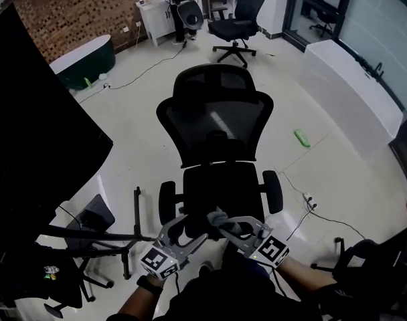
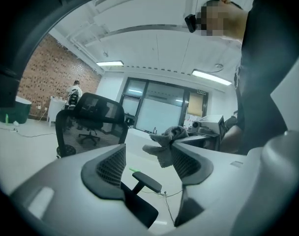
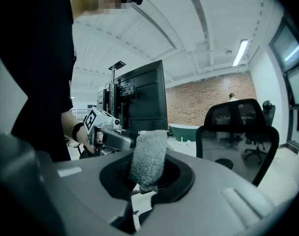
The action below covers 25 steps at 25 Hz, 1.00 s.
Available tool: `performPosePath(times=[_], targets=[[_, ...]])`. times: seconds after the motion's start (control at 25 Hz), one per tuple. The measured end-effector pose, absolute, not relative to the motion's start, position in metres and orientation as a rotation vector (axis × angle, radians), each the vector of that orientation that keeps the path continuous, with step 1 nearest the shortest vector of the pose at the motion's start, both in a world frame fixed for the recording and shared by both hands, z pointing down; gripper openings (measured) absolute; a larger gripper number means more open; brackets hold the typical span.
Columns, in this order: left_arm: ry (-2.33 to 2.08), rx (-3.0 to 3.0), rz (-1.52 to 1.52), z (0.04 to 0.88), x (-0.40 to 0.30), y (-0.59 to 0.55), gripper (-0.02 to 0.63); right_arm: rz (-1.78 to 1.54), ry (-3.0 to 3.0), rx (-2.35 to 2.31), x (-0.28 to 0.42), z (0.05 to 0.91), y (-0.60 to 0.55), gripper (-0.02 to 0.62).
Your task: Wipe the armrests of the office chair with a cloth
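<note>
The grey cloth (image 1: 216,217) is pinched in the right gripper (image 1: 225,225) over the office chair (image 1: 215,122) seat. The left gripper (image 1: 189,231) is spread, empty. Both armrests (image 1: 272,191) are unobstructed, with a stand (image 1: 133,233) and a cable (image 1: 302,202) alongside.

Two black office chairs in full sight: near office chair (image 1: 215,122), far office chair (image 1: 238,13). Two armrests on the near one: left-side armrest (image 1: 167,203), right-side armrest (image 1: 272,191). One grey cloth (image 1: 217,217). Two grippers: left gripper (image 1: 195,227), right gripper (image 1: 225,227). One dark green tub (image 1: 83,57). One small green object (image 1: 302,138) on the floor. One power strip (image 1: 308,200). One person (image 2: 75,90) far off by the brick wall.
</note>
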State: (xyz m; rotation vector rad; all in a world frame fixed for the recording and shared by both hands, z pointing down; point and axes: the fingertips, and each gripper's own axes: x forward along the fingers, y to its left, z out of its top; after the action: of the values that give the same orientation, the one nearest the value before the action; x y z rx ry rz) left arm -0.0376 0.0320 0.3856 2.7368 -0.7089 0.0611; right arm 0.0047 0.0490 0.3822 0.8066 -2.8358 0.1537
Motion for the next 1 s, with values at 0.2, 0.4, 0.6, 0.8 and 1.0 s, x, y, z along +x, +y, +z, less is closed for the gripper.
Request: performPosePath(times=[0.2, 0.4, 0.6, 0.8, 1.0], targets=[[-0.612, 2.761, 0.020, 0.377, -0.069, 0.092, 0.316, 0.170, -2.846, 0.969, -0.024, 0.364, 0.099, 0.035], [-0.495, 2.795, 0.009, 0.370, -0.101, 0.158, 0.316, 0.203, -2.844, 1.109, -0.062, 0.352, 0.151, 0.035], [-0.399, 2.810, -0.013, 0.358, -0.118, 0.200, 0.314, 0.207, -2.834, 1.163, -0.092, 0.341, 0.196, 0.035], [-0.332, 2.838, -0.073, 0.349, -0.123, 0.222, 0.314, 0.219, -2.822, 1.213, -0.099, 0.336, 0.221, 0.035], [-0.310, 2.838, -0.072, 0.341, -0.124, 0.239, 0.313, 0.213, -2.804, 1.236, -0.098, 0.327, 0.239, 0.035]])
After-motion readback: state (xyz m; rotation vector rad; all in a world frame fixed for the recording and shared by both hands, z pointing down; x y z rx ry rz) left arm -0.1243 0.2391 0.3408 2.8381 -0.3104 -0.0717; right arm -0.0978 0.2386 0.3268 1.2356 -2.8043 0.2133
